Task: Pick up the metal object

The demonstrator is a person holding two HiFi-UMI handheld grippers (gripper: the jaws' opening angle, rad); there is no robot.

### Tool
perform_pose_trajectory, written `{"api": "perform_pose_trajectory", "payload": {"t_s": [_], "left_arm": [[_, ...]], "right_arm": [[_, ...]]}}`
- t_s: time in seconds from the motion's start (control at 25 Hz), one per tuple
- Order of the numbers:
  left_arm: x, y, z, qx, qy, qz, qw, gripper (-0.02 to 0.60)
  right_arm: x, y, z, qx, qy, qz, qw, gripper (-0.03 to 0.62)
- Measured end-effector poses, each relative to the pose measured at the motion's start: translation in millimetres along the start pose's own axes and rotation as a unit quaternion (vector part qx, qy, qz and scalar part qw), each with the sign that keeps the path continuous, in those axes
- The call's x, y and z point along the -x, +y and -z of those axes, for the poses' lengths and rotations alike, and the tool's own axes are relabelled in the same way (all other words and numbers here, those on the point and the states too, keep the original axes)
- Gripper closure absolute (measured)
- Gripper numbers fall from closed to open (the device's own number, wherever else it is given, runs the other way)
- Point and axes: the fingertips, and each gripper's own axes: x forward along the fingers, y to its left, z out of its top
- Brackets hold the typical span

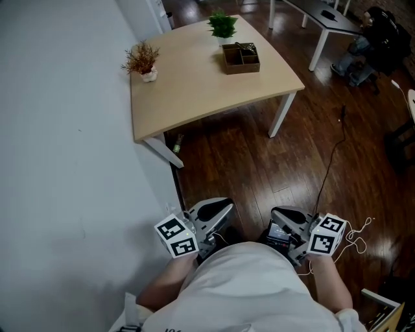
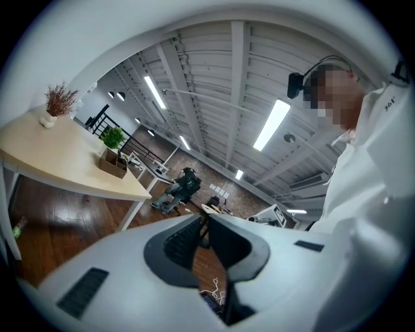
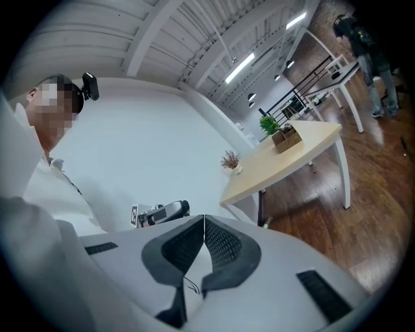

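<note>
A brown wooden box [image 1: 240, 59] stands on the far side of a light wooden table [image 1: 194, 84]; a small dark object [image 1: 245, 47] lies in it, too small to make out. Both grippers are held close to the person's body, far from the table. My left gripper [image 1: 219, 209] is shut with nothing between its jaws, which meet at the tips [image 2: 205, 218]. My right gripper [image 1: 284, 214] is likewise shut and holds nothing [image 3: 204, 218]. The box [image 2: 112, 165] shows in the left gripper view and again [image 3: 287, 137] in the right gripper view.
A green plant [image 1: 222, 26] and a dried plant in a white pot [image 1: 143, 61] stand on the table. A white wall [image 1: 65, 162] runs along the left. A cable [image 1: 329, 162] lies on the dark wood floor. A second table [image 1: 322, 14] and a seated person [image 1: 379, 35] are at the back right.
</note>
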Motion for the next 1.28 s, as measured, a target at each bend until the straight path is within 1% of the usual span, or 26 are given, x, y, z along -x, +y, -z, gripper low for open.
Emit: {"api": "perform_pose_trajectory", "payload": {"t_s": [0.16, 0.28, 0.52, 0.68, 0.84, 1.0, 1.28], "left_arm": [[-1, 11, -3, 0.006, -0.002, -0.004, 1.0000, 0.563], [-7, 22, -3, 0.010, 0.004, -0.009, 0.9999, 0.563], [-31, 49, -12, 0.014, 0.008, -0.029, 0.9994, 0.563], [-58, 69, -27, 0.016, 0.002, -0.045, 0.9988, 0.563], [-93, 84, -46, 0.016, -0.006, -0.053, 0.9985, 0.563], [-127, 97, -65, 0.011, -0.014, -0.056, 0.9982, 0.563], [-184, 114, -83, 0.010, -0.020, -0.056, 0.9982, 0.563]], "right_arm": [[-8, -7, -4, -0.001, 0.007, 0.005, 1.000, 0.591], [-14, -18, -10, -0.005, 0.008, 0.006, 1.000, 0.591], [-29, -55, -36, -0.006, 0.016, -0.009, 1.000, 0.591], [-39, -85, -64, -0.007, 0.023, -0.022, 0.999, 0.591], [-42, -112, -96, 0.000, 0.033, -0.035, 0.999, 0.591], [-42, -144, -126, 0.012, 0.034, -0.025, 0.999, 0.591], [-33, -187, -163, 0.042, 0.031, -0.016, 0.998, 0.591]]}}
